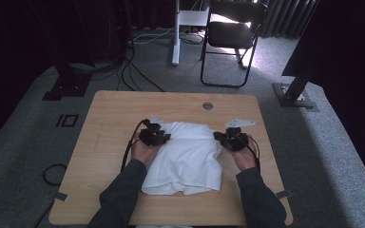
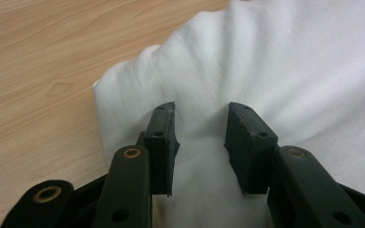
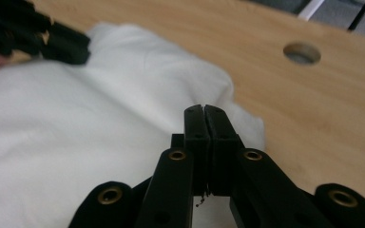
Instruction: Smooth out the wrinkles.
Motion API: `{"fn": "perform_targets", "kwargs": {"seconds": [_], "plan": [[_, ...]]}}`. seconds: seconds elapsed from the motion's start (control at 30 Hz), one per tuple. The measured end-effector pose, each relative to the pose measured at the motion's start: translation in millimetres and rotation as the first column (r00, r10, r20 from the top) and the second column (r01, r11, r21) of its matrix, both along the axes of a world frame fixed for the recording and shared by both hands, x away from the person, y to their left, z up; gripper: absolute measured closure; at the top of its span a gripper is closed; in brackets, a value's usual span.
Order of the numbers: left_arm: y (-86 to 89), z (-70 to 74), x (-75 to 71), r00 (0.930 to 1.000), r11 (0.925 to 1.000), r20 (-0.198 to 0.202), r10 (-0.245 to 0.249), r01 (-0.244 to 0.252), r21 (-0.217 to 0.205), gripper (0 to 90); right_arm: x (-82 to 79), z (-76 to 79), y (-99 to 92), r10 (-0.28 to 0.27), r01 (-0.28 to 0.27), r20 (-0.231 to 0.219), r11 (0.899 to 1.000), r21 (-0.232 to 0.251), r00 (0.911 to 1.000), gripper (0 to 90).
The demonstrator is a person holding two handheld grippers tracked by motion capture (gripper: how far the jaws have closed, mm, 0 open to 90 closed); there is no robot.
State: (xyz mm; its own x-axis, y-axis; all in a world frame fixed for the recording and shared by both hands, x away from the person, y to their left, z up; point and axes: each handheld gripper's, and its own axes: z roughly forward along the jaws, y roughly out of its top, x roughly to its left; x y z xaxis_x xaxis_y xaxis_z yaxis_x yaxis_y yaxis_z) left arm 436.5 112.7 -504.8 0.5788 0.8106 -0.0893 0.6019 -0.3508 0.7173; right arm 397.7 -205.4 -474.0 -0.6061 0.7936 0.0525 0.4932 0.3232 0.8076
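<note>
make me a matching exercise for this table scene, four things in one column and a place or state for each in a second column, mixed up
Things:
1. left hand-held gripper
2. right hand-held gripper
3. white cloth
4. round hole in the table

Place or state:
A. jaws pressed together
B. far side of the tabletop, beyond the cloth
C. jaws apart, fabric lying between them
D. spread in the middle of the table between the two hands

Pairs: 1-C, 2-A, 3-D, 4-B
</note>
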Motion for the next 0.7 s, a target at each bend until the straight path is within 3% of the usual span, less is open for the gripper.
{"fn": "perform_targets", "kwargs": {"seconds": [0.1,0.13,0.2,0.27,0.37,0.43,0.47,0.53,0.57,0.6,0.7], "plan": [[-0.3,1.7,-1.5,0.9999,0.9999,0.007,0.010,-0.010,0.006,61.3,-4.4,-10.3,-3.0,-0.063,0.062,-0.011,0.996,-0.065,0.9980,73.1],[3.0,6.1,-4.3,0.9997,0.9999,0.022,0.013,-0.013,-0.005,59.5,-9.9,-12.1,-6.3,-0.076,0.075,-0.012,0.996,-0.043,0.9970,67.1],[7.0,12.4,-8.3,0.9990,0.9996,0.039,0.023,-0.022,-0.018,56.9,-24.0,-11.7,-8.9,-0.052,0.052,0.002,0.998,0.019,0.9987,58.8],[9.4,19.3,-14.5,0.9983,0.9992,0.055,0.017,-0.015,-0.037,55.8,-38.3,-11.9,-6.2,-0.015,0.015,0.019,0.999,0.045,0.9997,53.0],[9.1,27.6,-27.6,0.9954,0.9991,0.096,0.001,0.003,-0.043,54.0,-50.3,-17.9,2.6,0.031,-0.031,0.000,0.998,0.056,0.9995,48.4],[8.5,32.8,-36.5,0.9930,0.9989,0.118,-0.003,0.009,-0.047,53.1,-51.8,-27.0,10.4,0.056,-0.054,-0.032,0.998,0.035,0.9979,51.4],[8.1,34.4,-39.5,0.9923,0.9986,0.124,-0.007,0.013,-0.052,53.1,-50.8,-33.0,14.2,0.061,-0.061,-0.052,0.998,0.001,0.9968,65.4],[6.8,37.5,-48.7,0.9918,0.9977,0.126,-0.020,0.028,-0.062,52.4,-50.8,-39.1,16.2,0.066,-0.068,-0.080,0.997,-0.027,0.9946,79.6],[6.8,37.5,-48.7,0.9918,0.9977,0.126,-0.020,0.028,-0.062,52.3,-51.9,-39.6,15.6,0.061,-0.064,-0.078,0.997,-0.038,0.9951,83.0],[3.9,37.8,-60.4,0.9904,0.9961,0.129,-0.049,0.058,-0.066,52.2,-54.3,-39.0,12.5,0.049,-0.053,-0.072,0.997,-0.054,0.9962,86.8],[-0.5,33.8,-74.9,0.9881,0.9942,0.131,-0.081,0.090,-0.059,51.3,-60.1,-36.5,-1.3,0.036,-0.038,-0.067,0.999,-0.031,0.9971,88.7]]}}
